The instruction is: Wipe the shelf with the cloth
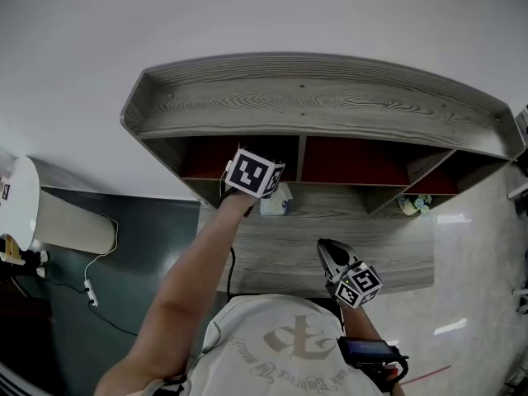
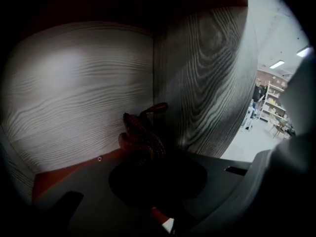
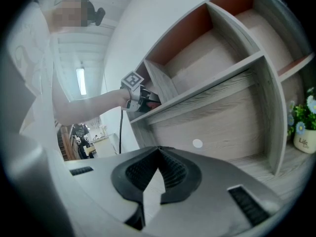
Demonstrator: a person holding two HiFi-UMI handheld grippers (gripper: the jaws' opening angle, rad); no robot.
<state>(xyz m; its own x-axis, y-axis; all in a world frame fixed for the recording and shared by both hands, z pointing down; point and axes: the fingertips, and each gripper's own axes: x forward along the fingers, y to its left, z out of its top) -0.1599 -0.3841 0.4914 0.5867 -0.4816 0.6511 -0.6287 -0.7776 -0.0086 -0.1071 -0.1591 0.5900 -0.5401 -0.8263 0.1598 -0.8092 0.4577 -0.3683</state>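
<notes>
The grey wood shelf [image 1: 330, 97] fills the head view's top half. The left gripper [image 2: 150, 157] reaches into its top-left cubby, around 11 o'clock, jaws clamped on a dark reddish cloth [image 2: 142, 132]. The right gripper [image 3: 158, 154] hangs at 5 o'clock, pinched together on nothing.

My guess is we're mid-wipe, working that cubby's corner, and I can't tell whether the other cubbies are done. The cloth's a bunched wad, long axis in line with the jaws, pointing at 12 o'clock into the corner.

Lettering on the person's shirt [image 1: 285, 341] and on the flower pot [image 3: 304, 143] is too small to read.
</notes>
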